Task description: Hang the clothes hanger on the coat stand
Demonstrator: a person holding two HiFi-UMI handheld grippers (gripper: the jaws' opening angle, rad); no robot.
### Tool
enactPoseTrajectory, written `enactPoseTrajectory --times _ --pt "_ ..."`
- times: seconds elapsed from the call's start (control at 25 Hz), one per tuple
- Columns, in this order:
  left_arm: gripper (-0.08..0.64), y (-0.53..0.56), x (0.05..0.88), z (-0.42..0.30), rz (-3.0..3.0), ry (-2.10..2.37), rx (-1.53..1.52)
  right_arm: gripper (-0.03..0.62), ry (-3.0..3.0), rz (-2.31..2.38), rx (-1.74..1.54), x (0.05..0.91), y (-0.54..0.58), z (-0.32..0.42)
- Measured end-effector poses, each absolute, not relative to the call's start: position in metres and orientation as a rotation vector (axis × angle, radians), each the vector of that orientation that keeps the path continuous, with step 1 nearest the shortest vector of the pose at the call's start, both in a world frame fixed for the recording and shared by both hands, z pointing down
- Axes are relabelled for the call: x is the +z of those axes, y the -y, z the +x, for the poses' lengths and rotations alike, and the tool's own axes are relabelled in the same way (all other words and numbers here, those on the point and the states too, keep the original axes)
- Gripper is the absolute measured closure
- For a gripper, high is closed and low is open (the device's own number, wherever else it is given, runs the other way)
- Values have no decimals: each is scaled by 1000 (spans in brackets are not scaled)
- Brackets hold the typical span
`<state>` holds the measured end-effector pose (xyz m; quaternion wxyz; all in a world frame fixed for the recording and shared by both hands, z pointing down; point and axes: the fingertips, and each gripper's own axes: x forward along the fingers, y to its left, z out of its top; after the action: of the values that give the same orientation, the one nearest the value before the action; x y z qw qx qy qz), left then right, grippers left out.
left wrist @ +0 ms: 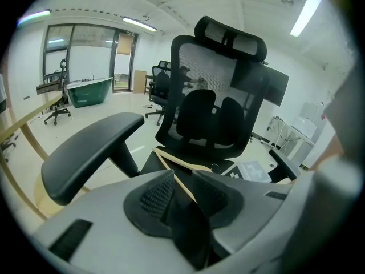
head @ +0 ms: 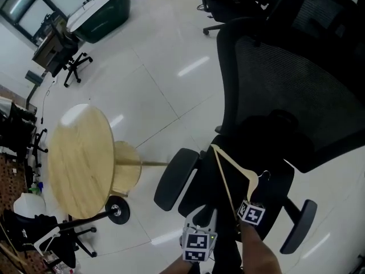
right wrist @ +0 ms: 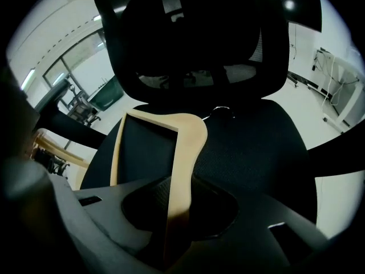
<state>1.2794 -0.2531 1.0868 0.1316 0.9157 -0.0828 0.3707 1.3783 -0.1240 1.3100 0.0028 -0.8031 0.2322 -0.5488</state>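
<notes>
A light wooden clothes hanger with a metal hook is over the seat of a black mesh office chair. My right gripper comes from below; in the right gripper view the hanger's broad shoulder arm runs between its pads, which are shut on it. My left gripper is just to the left. The hanger's thin bottom bar passes between its narrow jaws, and it looks shut on the bar. No coat stand is plainly in view.
The chair's left armrest juts out beside my left gripper and its tall back rises ahead. A round wooden table stands to the left on the white tiled floor. Other office chairs and a green tub-shaped unit are farther off.
</notes>
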Motion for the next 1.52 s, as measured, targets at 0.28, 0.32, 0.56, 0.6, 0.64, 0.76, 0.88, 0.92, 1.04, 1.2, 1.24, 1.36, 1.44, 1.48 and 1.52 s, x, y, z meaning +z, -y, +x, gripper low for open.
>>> enactPoseTrajectory --times 0.28,0.32,0.56,0.6,0.64,0.76,0.88,0.92,1.04,1.2,1.24,1.36,1.44,1.48,1.52 --pt "451 249 1030 1272 2723 247 1004 517 -874 -2674 -1543 1217 112 1365" --pt "451 247 1018 1269 2735 245 991 517 -880 -2693 -1504 1200 110 1365" --pt "451 231 921 1228 2790 209 894 517 -877 -2806 -1260 1063 90 1340" --pt "451 228 883 1197 2796 215 872 517 -869 -2828 -1222 1019 83 1312" --pt "451 226 842 1159 2802 223 848 517 -862 -2848 -1184 971 75 1279" --pt "451 228 742 1083 2830 268 777 517 -869 -2899 -1042 845 64 1215" --pt "457 242 682 1060 2872 343 703 517 -943 -2945 -881 760 71 1202" --pt "458 246 661 1049 2886 369 675 517 -976 -2963 -829 732 74 1194" --pt "469 250 602 1008 2925 435 599 517 -1091 -3015 -663 652 81 1159" --pt "491 267 556 981 2959 555 523 517 -1329 -3052 -391 567 117 1136" --pt "494 275 541 971 2957 591 507 517 -1389 -3053 -332 543 130 1126" --pt "524 290 481 880 2939 676 489 517 -1516 -3037 -225 471 152 1036" --pt "543 291 449 795 2914 728 484 517 -1581 -3001 -207 439 160 958" --pt "543 291 437 766 2900 766 475 517 -1618 -2984 -197 428 164 933" --pt "543 291 426 748 2887 808 459 517 -1657 -2971 -179 418 168 921"
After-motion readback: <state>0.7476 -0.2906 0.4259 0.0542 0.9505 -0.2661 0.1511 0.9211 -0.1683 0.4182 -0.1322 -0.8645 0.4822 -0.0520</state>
